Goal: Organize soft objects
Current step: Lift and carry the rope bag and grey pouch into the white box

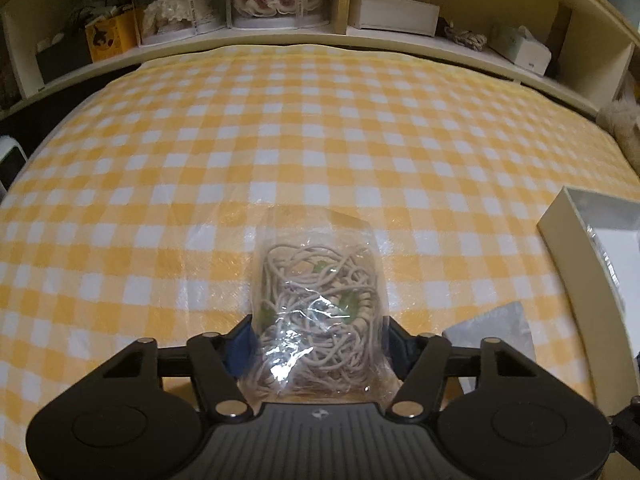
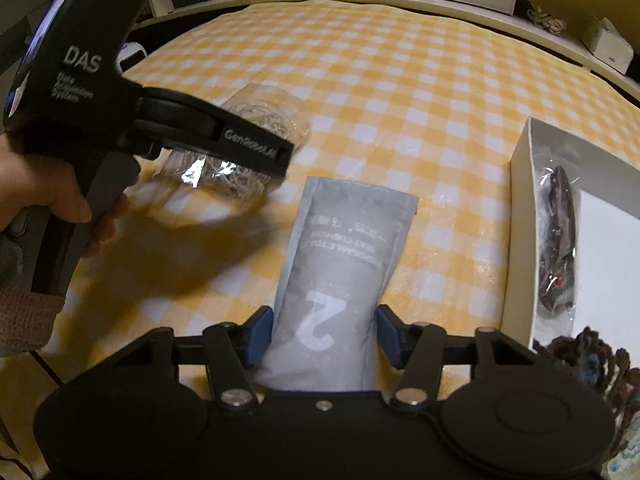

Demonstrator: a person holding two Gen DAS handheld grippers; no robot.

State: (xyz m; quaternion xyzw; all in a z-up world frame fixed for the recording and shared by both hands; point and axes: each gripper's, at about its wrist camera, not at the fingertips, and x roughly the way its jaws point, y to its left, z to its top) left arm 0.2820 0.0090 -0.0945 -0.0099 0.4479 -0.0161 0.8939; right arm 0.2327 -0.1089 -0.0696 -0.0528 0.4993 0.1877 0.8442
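Gripping a clear bag of tangled beige cord [image 1: 318, 312] between blue pads: left gripper [image 1: 318, 340], jaws pressed on both sides of the bag, low centre of the left wrist view on the yellow checked cloth [image 1: 280, 128]. Same bag [image 2: 240, 140] at 10 o'clock in the right wrist view, partly hidden behind the left gripper's black body [image 2: 256, 148], with the left hand [image 2: 48, 196] on its handle. Straddling a grey sachet printed "2" [image 2: 340, 280]: right gripper [image 2: 324, 336], pads just beside the sachet's flanks, contact unclear, so cannot tell whether clamped or loose. Lying flat on the cloth, sachet pointing to 12 o'clock. White open box [image 2: 520, 216] at 3 o'clock, just beside the sachet, holding a dark item in a clear wrapper [image 2: 558, 248]. Dark knitted yarn piece [image 2: 592, 364] at 4 o'clock over the box's near end. Shelf with boxes [image 1: 396, 12] along 12 o'clock beyond the cloth. Box wall standing between sachet and box floor.
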